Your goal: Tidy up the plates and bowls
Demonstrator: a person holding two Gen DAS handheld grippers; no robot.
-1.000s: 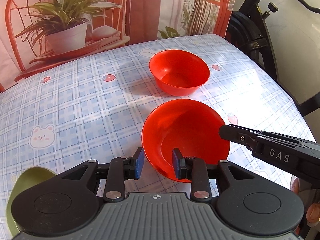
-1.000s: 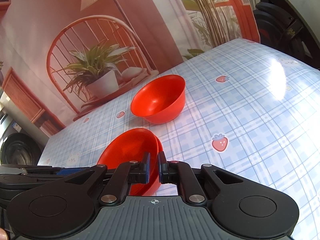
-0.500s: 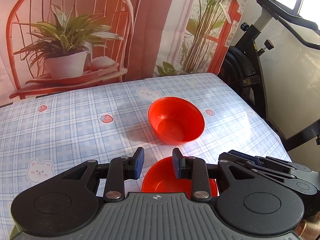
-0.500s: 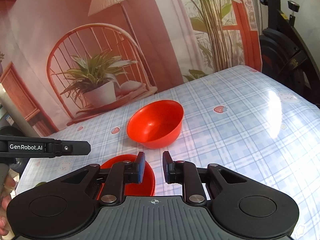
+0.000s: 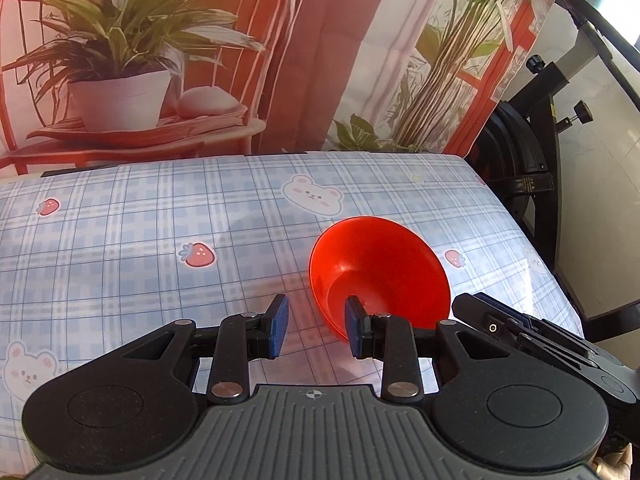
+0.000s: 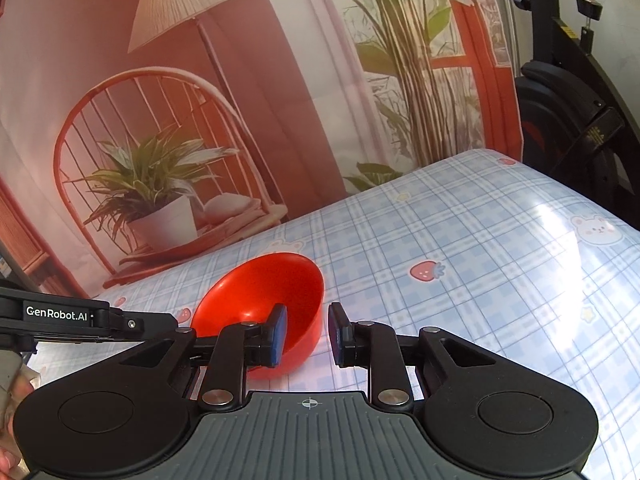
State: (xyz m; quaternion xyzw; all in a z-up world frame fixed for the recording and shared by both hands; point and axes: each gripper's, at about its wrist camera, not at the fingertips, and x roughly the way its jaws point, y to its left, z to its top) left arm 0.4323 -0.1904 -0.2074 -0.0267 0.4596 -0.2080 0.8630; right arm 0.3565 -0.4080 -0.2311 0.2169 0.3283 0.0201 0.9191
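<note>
One red bowl (image 5: 380, 268) stands upright on the checked tablecloth; it also shows in the right wrist view (image 6: 260, 300). My left gripper (image 5: 314, 330) is open and empty, raised above the cloth with the bowl just beyond its right finger. My right gripper (image 6: 307, 334) is open and empty, raised too, with the bowl behind its left finger. The second red bowl seen earlier is out of view below both grippers.
The table (image 5: 120, 240) ends at the far edge against a printed backdrop with a plant and chair (image 6: 160, 160). A black exercise bike (image 5: 560, 140) stands off the right edge. The right gripper's body (image 5: 532, 332) sits close at my left gripper's right.
My right gripper has let go of the near red bowl and opened wider. Both grippers have risen and pulled back, so the near bowl has dropped out of view.
</note>
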